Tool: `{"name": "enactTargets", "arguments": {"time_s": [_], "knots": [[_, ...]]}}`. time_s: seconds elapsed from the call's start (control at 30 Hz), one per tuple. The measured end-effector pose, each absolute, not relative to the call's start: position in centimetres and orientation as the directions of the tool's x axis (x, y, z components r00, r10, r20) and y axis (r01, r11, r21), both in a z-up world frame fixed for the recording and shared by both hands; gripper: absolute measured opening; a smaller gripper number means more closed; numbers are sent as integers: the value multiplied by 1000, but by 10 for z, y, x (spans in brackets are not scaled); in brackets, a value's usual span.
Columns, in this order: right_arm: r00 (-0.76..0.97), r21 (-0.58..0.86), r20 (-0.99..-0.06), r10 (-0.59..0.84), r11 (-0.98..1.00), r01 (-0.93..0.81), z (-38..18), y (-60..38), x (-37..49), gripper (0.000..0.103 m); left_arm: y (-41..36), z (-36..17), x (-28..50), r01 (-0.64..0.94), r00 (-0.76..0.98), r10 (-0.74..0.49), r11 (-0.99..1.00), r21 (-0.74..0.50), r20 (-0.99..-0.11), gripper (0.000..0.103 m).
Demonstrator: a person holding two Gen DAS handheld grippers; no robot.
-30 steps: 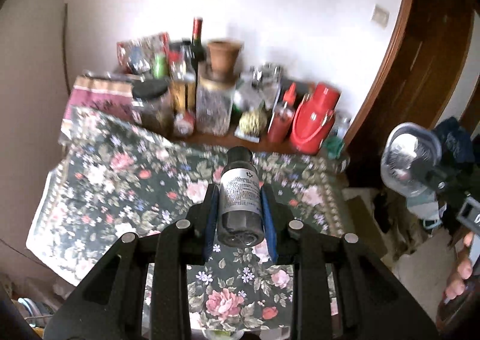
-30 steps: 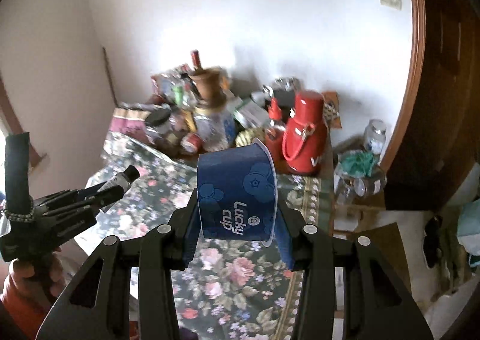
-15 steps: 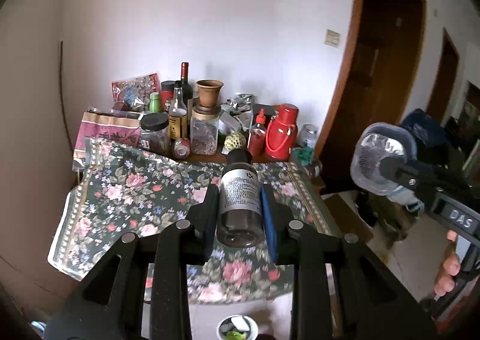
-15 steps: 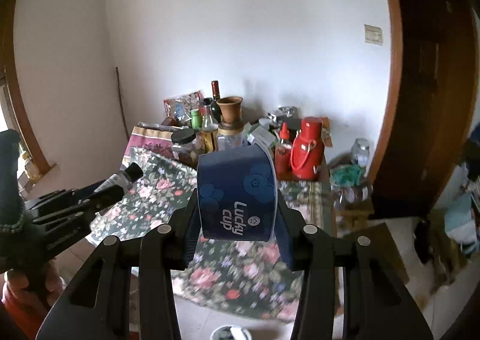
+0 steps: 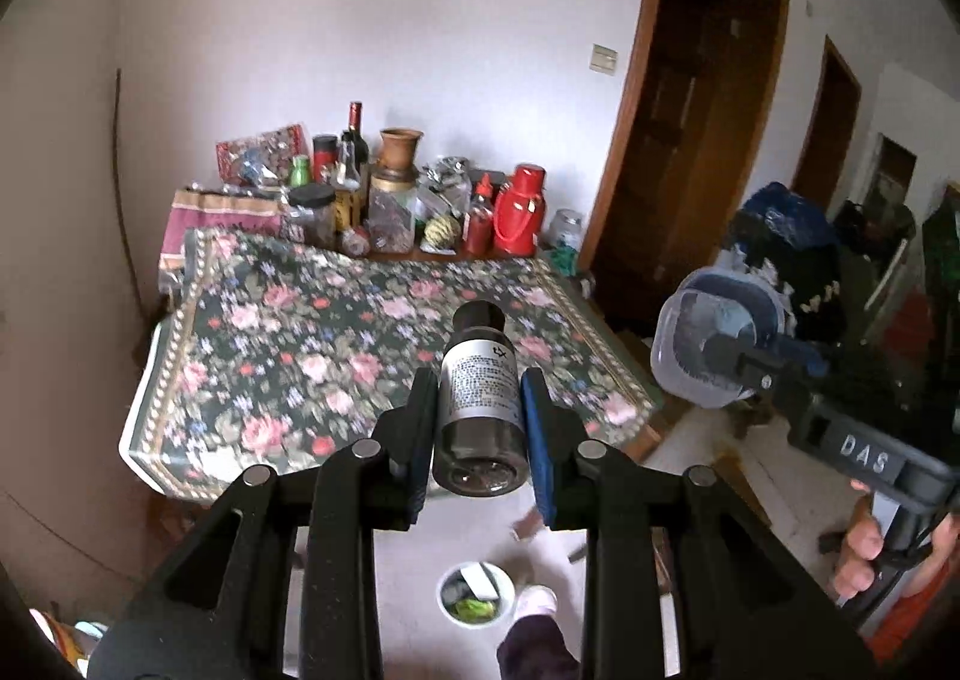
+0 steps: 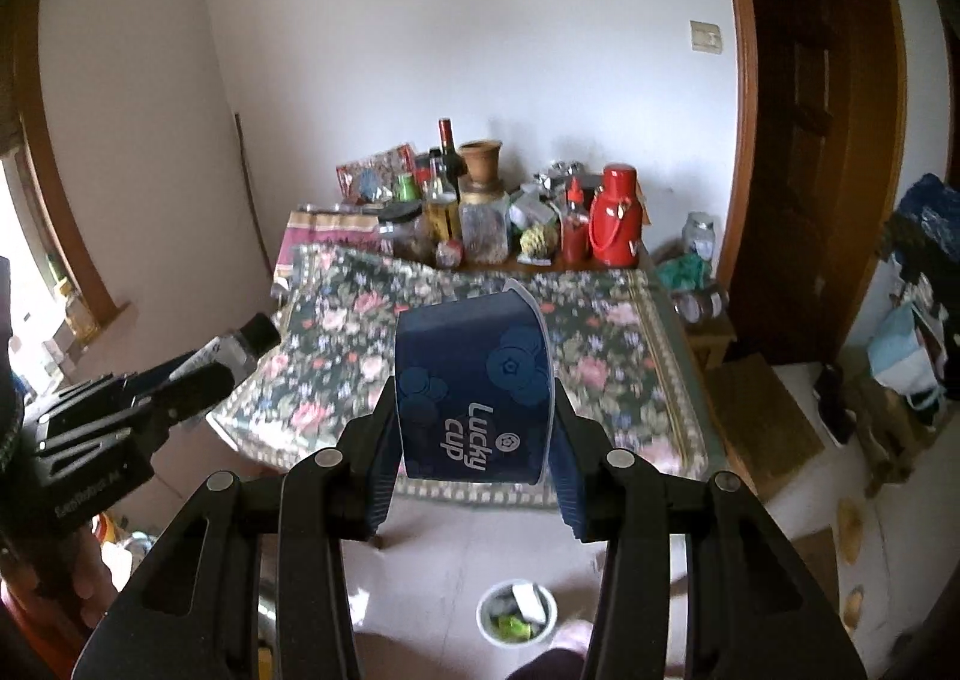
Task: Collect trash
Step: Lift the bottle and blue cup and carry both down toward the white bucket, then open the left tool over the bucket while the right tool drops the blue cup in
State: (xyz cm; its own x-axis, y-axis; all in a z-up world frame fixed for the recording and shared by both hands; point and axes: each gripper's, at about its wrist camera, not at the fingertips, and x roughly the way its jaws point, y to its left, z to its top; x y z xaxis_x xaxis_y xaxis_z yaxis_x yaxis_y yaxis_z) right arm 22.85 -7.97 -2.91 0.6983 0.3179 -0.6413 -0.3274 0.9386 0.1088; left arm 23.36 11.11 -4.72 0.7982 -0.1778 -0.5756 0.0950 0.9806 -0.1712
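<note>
The left gripper (image 5: 480,428) is clamped on a small dark bottle (image 5: 478,398), which lies lengthwise between the pads with its cap pointing away from the camera. The right gripper (image 6: 474,416) is clamped on a blue paper cup (image 6: 474,392), squeezed flat-sided, printed wall facing up. Both grippers are held side by side, angled downward, above the floor in front of the floral-clothed table (image 6: 600,338). A small white bin (image 6: 517,611) holding scraps stands on the floor below them.
</note>
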Motion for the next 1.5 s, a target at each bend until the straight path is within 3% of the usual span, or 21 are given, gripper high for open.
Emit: {"name": "enactTargets", "arguments": {"time_s": [0.4,0.57,0.8,1.17,1.27,1.5], "knots": [[610,120,-738,289,945,-303,-63,-97,220,40,94,-80,220,101,723,-203,977,-190,-661,27],[549,135,-780,300,937,-321,-99,-107,236,40,80,-119,238,68,662,-187,979,-190,-726,27],[405,165,-866,293,933,-321,-184,-124,252,40,54,-213,272,26,543,-179,980,-197,-821,27],[190,154,-955,226,931,-331,-347,-133,271,40,51,-403,290,-109,315,-180,969,-224,-932,27],[171,137,-963,207,926,-352,-385,-129,280,40,55,-447,294,-130,267,-187,965,-227,-946,27],[94,252,-946,309,889,-384,-444,-114,296,41,60,-509,311,-142,241,-167,969,-204,-956,27]]}}
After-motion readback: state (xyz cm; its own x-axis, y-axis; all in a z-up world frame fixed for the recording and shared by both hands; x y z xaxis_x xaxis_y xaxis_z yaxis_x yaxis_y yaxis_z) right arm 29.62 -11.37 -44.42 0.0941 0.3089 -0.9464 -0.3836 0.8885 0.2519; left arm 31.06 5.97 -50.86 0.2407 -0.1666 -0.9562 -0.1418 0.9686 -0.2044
